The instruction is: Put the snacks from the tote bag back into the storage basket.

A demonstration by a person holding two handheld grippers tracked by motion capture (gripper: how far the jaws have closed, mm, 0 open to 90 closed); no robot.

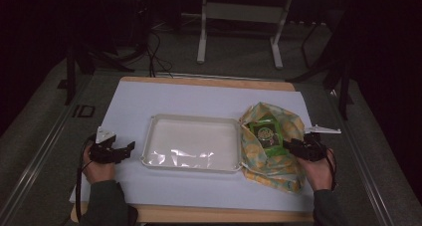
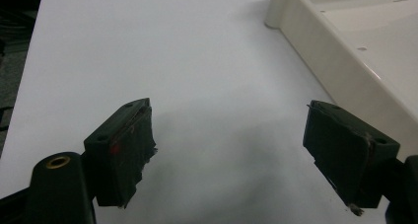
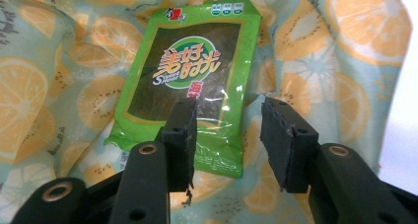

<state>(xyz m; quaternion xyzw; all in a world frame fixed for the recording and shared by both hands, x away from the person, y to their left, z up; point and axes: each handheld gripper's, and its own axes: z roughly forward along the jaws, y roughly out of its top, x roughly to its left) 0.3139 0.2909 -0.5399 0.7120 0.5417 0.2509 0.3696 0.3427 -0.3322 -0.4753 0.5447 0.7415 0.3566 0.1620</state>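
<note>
The green seaweed snack packet [image 3: 190, 86] lay face up on the citrus-print cloth bag [image 1: 271, 146], which was crumpled on the white table cover [image 1: 189, 99] just beside the right-hand rim of the cream plastic tray [image 1: 191, 143]. The right gripper [image 3: 229, 135] hung over the packet's lower right corner, jaws partly parted and gripping nothing; one jaw stood over the packet's face and the other over the cloth beyond its edge, probably so that closing would pinch that corner and lift the packet clear of the cloth. The left gripper [image 1: 122, 150] rested on the cover just beside the tray's left-hand rim, jaws wide apart and empty, likely parked there, out of the tray, ready to steady it. The tray was empty, presumably waiting for the packet.
</note>
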